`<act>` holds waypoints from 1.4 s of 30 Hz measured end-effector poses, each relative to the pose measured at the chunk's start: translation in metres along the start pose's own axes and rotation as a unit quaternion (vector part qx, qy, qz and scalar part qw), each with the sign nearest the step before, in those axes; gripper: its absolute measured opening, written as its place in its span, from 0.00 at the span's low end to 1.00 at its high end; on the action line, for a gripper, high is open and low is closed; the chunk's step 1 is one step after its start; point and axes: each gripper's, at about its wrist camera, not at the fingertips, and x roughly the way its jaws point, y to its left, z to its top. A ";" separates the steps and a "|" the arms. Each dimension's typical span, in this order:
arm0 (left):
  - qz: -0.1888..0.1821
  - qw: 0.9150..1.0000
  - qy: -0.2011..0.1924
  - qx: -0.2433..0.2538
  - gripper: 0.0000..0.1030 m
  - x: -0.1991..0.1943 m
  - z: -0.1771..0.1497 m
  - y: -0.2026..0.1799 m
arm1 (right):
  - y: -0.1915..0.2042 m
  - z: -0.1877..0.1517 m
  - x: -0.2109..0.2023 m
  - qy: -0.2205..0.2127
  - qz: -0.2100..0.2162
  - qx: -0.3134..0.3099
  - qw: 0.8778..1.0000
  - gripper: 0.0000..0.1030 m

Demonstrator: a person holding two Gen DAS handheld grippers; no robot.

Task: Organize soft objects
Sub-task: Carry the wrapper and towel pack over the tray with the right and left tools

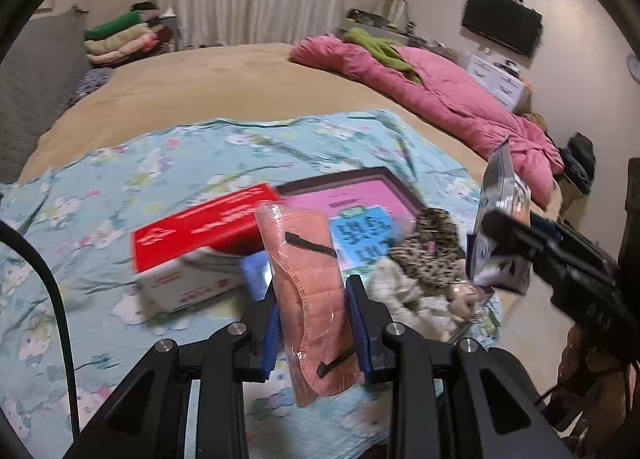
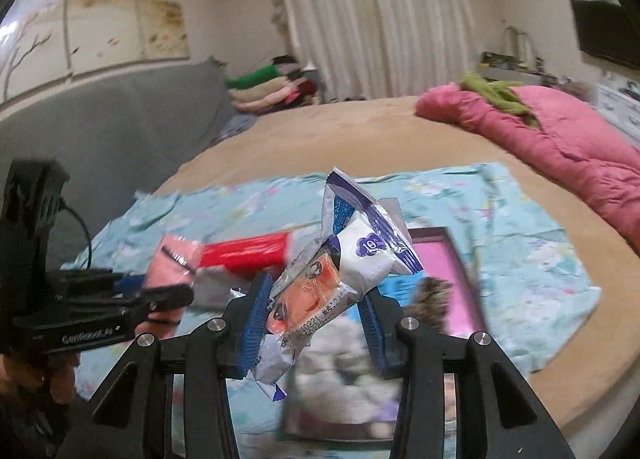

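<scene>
My left gripper (image 1: 314, 319) is shut on a clear-wrapped pack of pink face masks (image 1: 310, 291), held above the floral cloth; it shows from the side in the right wrist view (image 2: 170, 259). My right gripper (image 2: 316, 323) is shut on a crumpled white and purple plastic packet (image 2: 340, 271) with orange contents, also lifted; it shows in the left wrist view (image 1: 500, 227). Below lie a red and white box (image 1: 200, 243), a dark-framed pink box (image 1: 360, 199) and a leopard-print soft item (image 1: 430, 251) on whitish cloth pieces (image 1: 404, 299).
A light blue floral cloth (image 1: 120, 179) covers the near part of a tan bed (image 1: 220, 75). A pink quilt (image 1: 460, 95) with a green garment lies along the right side. Folded clothes (image 1: 120, 37) are stacked at the far left. A grey headboard stands left.
</scene>
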 end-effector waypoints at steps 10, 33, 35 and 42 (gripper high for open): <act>-0.030 0.998 0.055 0.030 0.30 0.062 -0.003 -0.053 | -0.063 -0.011 -0.002 0.012 -0.032 0.044 0.998 0.43; -0.027 0.994 0.109 0.011 0.30 0.148 -0.004 -0.044 | -0.071 -0.043 0.064 0.089 0.008 0.027 0.996 0.43; -0.027 0.994 0.109 0.012 0.30 0.149 -0.004 -0.043 | -0.068 -0.045 0.068 0.096 0.009 0.022 0.995 0.43; -0.032 0.994 0.107 0.009 0.30 0.149 -0.004 -0.041 | -0.066 -0.053 0.087 0.122 0.005 0.005 0.993 0.43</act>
